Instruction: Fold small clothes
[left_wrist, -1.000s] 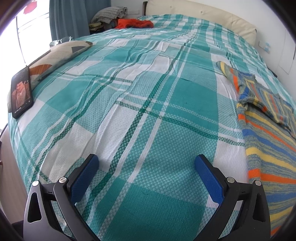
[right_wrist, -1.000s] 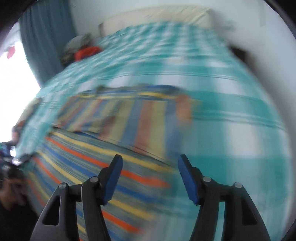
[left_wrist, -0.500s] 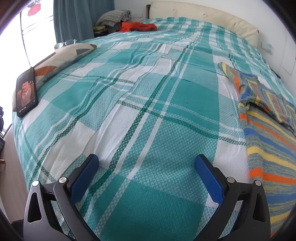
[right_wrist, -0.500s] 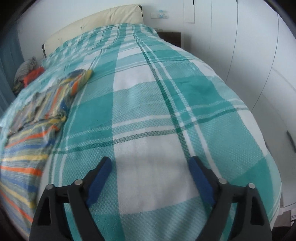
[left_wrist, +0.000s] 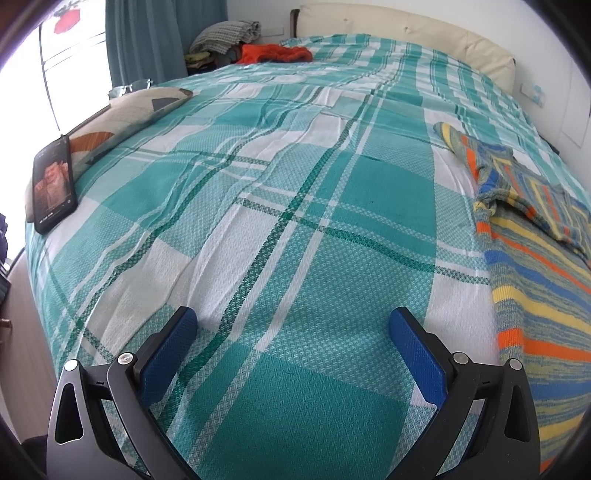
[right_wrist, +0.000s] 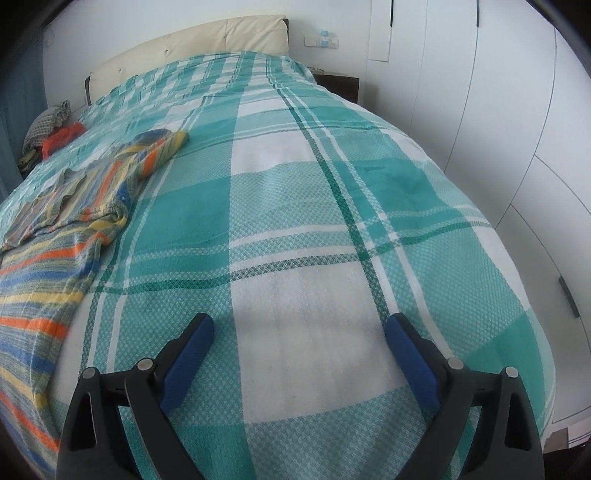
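Left of the right claw (right_wrist: 299, 332) (jaws apart) lies the striped garment (right_wrist: 55, 236).

We are in a home bedroom: a bed (left_wrist: 295, 221) under a teal plaid cover, padded headboard (right_wrist: 192, 48) far, white wardrobe doors (right_wrist: 517, 110) right.

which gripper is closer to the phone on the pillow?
Left. The phone lies ahead and to the left of the left gripper; the right gripper sits beyond the striped sweater, phone out of view.
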